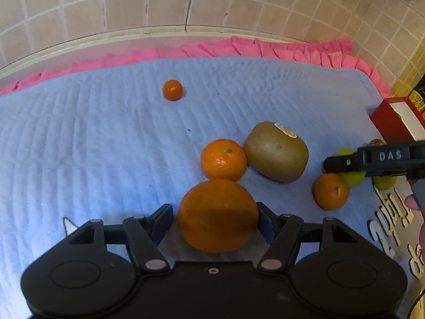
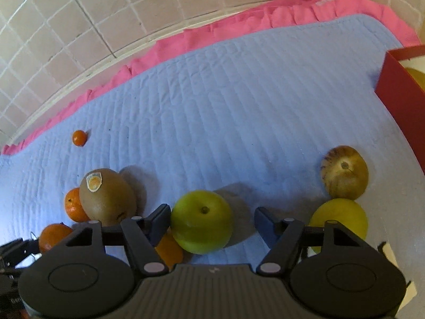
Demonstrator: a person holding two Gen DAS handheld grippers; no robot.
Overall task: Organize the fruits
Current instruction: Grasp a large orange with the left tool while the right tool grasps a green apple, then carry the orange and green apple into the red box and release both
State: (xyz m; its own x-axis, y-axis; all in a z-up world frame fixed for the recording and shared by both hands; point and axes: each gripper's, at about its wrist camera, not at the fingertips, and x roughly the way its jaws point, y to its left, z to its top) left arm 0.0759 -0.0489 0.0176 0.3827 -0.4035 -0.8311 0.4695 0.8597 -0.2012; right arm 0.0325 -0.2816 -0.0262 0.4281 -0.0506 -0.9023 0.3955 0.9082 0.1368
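Fruits lie on a blue mat beside a red box. The left tongs straddle a big orange, both pads against its sides, grasping it. The right tongs are released around a green apple, with a gap at the right pad. A kiwi touches a mandarin.

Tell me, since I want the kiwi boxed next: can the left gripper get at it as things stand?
Probably not yet. The left gripper has a large orange between its fingers, and a smaller orange touches the kiwi on the near side.
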